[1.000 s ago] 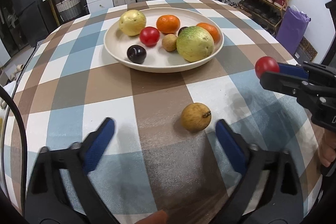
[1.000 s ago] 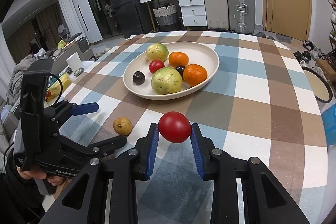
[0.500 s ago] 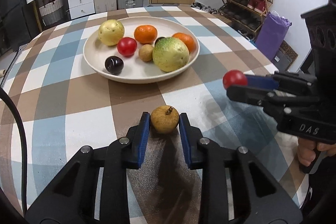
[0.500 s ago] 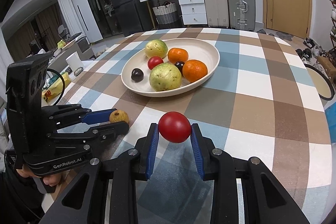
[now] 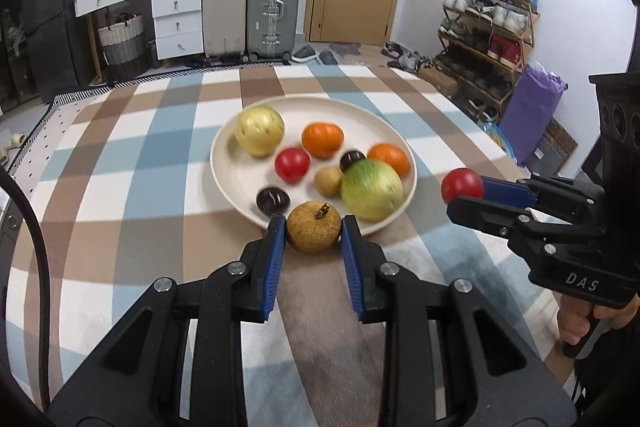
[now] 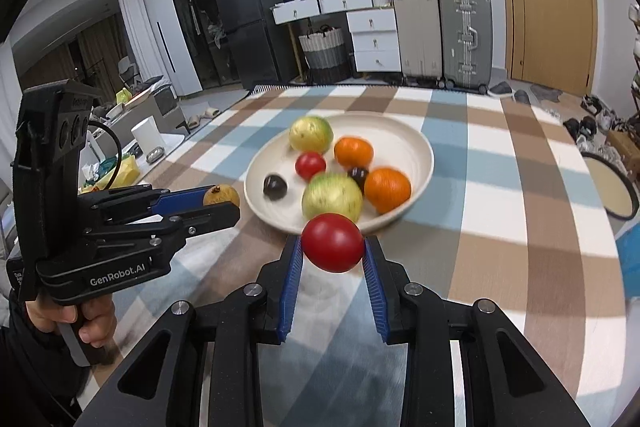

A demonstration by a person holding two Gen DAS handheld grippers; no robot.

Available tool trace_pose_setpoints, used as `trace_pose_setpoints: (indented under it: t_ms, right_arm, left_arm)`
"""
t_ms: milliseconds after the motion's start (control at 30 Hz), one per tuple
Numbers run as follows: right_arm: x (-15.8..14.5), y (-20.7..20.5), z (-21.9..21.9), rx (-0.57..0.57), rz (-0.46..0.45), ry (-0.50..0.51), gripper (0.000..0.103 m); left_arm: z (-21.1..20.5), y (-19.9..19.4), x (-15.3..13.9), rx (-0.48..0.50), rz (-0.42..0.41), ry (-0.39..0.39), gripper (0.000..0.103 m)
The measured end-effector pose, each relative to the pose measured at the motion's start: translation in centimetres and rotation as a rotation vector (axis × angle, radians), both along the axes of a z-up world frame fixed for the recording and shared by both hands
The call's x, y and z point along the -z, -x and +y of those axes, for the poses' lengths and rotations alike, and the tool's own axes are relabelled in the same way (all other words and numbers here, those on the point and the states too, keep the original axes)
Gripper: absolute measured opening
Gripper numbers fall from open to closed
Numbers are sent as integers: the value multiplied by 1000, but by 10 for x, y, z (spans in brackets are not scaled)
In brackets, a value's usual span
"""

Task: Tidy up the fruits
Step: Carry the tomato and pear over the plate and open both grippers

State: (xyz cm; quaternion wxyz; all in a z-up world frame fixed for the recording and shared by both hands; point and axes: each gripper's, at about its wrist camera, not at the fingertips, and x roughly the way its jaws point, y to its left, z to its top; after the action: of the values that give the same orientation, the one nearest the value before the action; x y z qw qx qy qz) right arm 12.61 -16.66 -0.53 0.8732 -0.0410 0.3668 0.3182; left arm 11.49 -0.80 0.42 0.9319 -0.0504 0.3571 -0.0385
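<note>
My left gripper point(image 5: 313, 231) is shut on a small tan round fruit point(image 5: 313, 232) with a dark stem, held above the table just in front of the cream plate point(image 5: 224, 163). That fruit point(image 6: 221, 195) and the left gripper point(image 6: 218, 202) also show at the left of the right wrist view. My right gripper point(image 6: 332, 247) is shut on a red tomato point(image 6: 332, 242), lifted near the plate's point(image 6: 416, 147) front rim. The same tomato point(image 5: 462, 185) and right gripper point(image 5: 464, 191) appear at the right of the left wrist view. The plate holds several fruits.
On the plate lie a green guava point(image 5: 371, 189), a yellow fruit point(image 5: 259, 131), two oranges point(image 5: 322, 140), a red tomato point(image 5: 292, 165) and dark plums point(image 5: 273, 199). The checked tablecloth point(image 5: 132, 187) covers a round table. Suitcases point(image 5: 273, 9), drawers and a shoe rack point(image 5: 486, 39) stand beyond.
My left gripper closed on the tan fruit and lifted it off the table toward the plate. The right gripper kept the tomato and drifted slightly closer to the plate.
</note>
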Motion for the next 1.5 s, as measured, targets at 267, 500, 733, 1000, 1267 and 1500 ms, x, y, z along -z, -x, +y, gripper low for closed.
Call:
trace_pose_setpoints:
  t_ms: [267, 500, 733, 1000, 1267, 1500]
  right_arm:
    - [-10, -26, 6, 8, -29, 2, 32]
    - [-13, -52, 7, 28, -36, -2, 32]
    - [-9, -77, 8, 47, -31, 5, 32]
    - [3, -85, 8, 59, -17, -32, 32]
    - [14, -79, 20, 33, -8, -14, 32]
    - [16, -77, 26, 26, -15, -22, 32]
  left_arm:
    - [6, -28, -13, -17, -29, -4, 25]
    - [5, -52, -15, -9, -33, -32, 25]
    - [1, -58, -7, 13, -38, -34, 25]
    - [1, -61, 11, 6, -8, -30, 25]
    - [4, -63, 22, -13, 11, -35, 25]
    - [7, -65, 26, -24, 18, -34, 25]
